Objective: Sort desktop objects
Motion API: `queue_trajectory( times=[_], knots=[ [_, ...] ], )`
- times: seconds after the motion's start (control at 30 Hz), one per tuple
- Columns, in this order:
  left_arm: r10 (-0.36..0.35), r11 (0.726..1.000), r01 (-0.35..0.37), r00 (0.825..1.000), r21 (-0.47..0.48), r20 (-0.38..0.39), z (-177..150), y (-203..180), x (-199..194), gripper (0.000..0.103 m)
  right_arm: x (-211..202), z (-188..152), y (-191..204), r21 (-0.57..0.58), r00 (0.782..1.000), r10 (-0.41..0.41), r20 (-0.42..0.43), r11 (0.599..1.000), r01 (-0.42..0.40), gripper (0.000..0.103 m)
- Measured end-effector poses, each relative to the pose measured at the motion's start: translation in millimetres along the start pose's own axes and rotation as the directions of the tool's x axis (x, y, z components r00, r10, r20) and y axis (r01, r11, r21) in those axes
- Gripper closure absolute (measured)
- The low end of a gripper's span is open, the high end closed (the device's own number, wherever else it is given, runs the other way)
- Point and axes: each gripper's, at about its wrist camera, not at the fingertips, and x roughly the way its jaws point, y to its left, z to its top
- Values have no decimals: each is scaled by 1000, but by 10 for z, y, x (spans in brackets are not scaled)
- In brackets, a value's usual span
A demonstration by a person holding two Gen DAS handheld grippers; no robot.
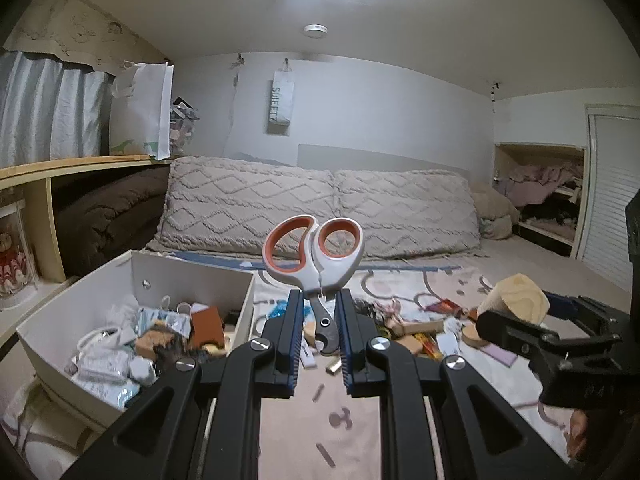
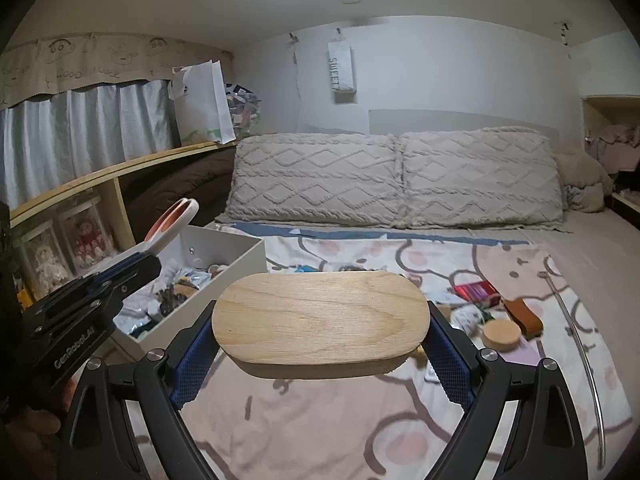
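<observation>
While clamped narrow in the left gripper, white-and-orange plastic-handled scissors stand handles-up; rigid, best pinched near pivot. Smooth oval wooden block, stiff, possibly slippery, spans wide right gripper

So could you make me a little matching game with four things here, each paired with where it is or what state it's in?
Things:
1. scissors
2. oval wooden piece
3. white box
4. round wooden disc

Places or states:
A. lying loose on the patterned bedspread
B. held across its width by the right gripper
C. full of small odds and ends
D. pinched near the pivot by the left gripper, handles up

Pairs: 1-D, 2-B, 3-C, 4-A
</observation>
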Motion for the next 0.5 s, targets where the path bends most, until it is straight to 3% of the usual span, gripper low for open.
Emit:
queue_trajectory(
  times=[0.3,0.5],
  knots=[
    [38,999,-38,999,-24,38,387,277,193,87,339,330,112,33,994,99,-35,995,-98,9],
    [101,994,-100,994,-35,46,536,653,256,87,598,543,303,30,987,155,-48,988,-154,9]
  ],
)
